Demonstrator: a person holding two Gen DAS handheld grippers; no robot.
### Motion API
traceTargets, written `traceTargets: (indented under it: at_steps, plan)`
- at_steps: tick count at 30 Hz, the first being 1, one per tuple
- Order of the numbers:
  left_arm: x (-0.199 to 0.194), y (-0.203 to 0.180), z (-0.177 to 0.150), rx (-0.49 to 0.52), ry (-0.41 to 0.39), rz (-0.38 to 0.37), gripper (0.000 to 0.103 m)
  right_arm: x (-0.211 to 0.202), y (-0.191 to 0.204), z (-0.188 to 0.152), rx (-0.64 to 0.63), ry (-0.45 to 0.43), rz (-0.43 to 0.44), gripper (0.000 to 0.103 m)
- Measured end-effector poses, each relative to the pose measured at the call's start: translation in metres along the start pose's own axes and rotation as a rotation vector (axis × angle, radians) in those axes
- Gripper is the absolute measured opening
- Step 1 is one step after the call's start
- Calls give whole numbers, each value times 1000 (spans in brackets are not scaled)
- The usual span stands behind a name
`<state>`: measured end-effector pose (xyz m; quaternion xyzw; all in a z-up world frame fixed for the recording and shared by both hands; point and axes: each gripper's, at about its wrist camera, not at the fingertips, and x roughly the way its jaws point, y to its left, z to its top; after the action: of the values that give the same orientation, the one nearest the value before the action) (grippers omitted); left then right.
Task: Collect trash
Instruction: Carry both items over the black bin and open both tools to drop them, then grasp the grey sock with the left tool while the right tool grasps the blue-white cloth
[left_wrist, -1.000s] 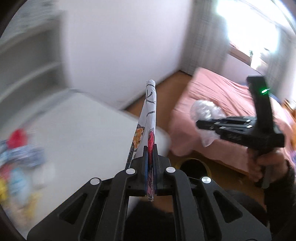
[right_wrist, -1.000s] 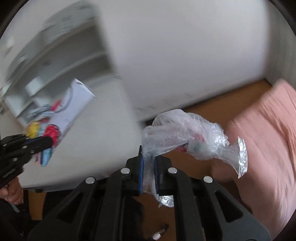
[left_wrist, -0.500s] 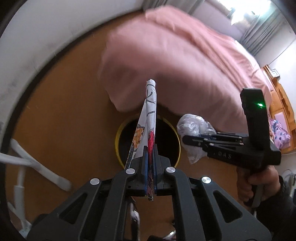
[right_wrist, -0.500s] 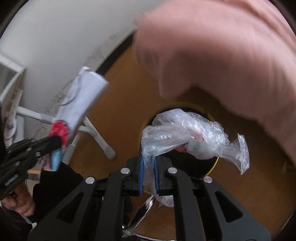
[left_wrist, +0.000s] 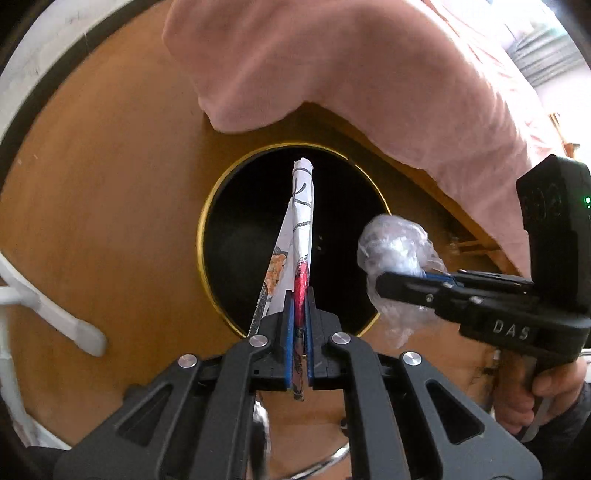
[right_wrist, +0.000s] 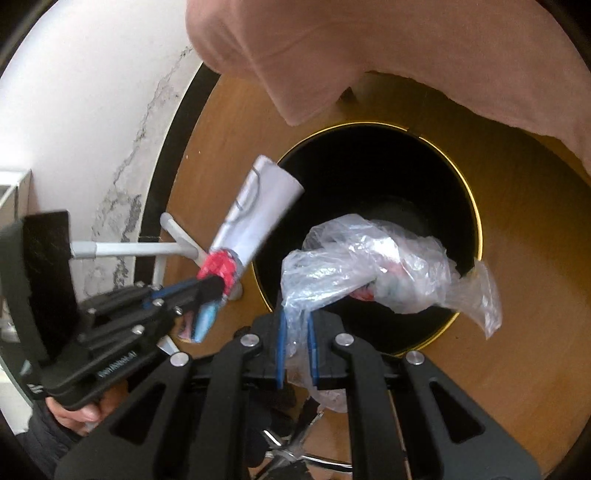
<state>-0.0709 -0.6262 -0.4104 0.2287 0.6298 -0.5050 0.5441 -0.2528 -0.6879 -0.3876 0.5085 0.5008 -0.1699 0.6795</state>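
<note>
My left gripper (left_wrist: 298, 314) is shut on a flat printed paper wrapper (left_wrist: 301, 225), white with red and orange print. It holds the wrapper above the mouth of a round black bin with a yellow rim (left_wrist: 236, 236). My right gripper (right_wrist: 295, 332) is shut on a crumpled clear plastic bag (right_wrist: 369, 266), also held over the bin (right_wrist: 351, 177). In the left wrist view the right gripper (left_wrist: 384, 284) and its bag (left_wrist: 395, 247) hang over the bin's right edge. In the right wrist view the left gripper (right_wrist: 214, 288) and wrapper (right_wrist: 255, 210) are at the bin's left edge.
The bin stands on a brown wooden floor (left_wrist: 110, 192). A pink bedspread (left_wrist: 369, 74) hangs close behind it. White furniture legs (left_wrist: 66, 317) stand to the left by a white wall with a dark skirting (right_wrist: 92, 110). A chrome chair base (right_wrist: 295, 454) lies below.
Both grippers swung from the white table down toward the floor. They now hang closer over the bin, which looks larger. Both still hold their trash.
</note>
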Motion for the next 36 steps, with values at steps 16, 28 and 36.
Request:
traceTargets:
  at_steps: [16, 28, 36]
  plan:
    - [-18, -9, -8, 10, -31, -36, 58, -37, 2, 19, 61, -111, 22, 86]
    - [-155, -60, -21, 109, -216, 44, 87, -147, 72, 9, -66, -284, -98, 86]
    - [-357, -72, -91, 112, -466, 182, 92, -250, 223, -14, -361, -476, -142, 91]
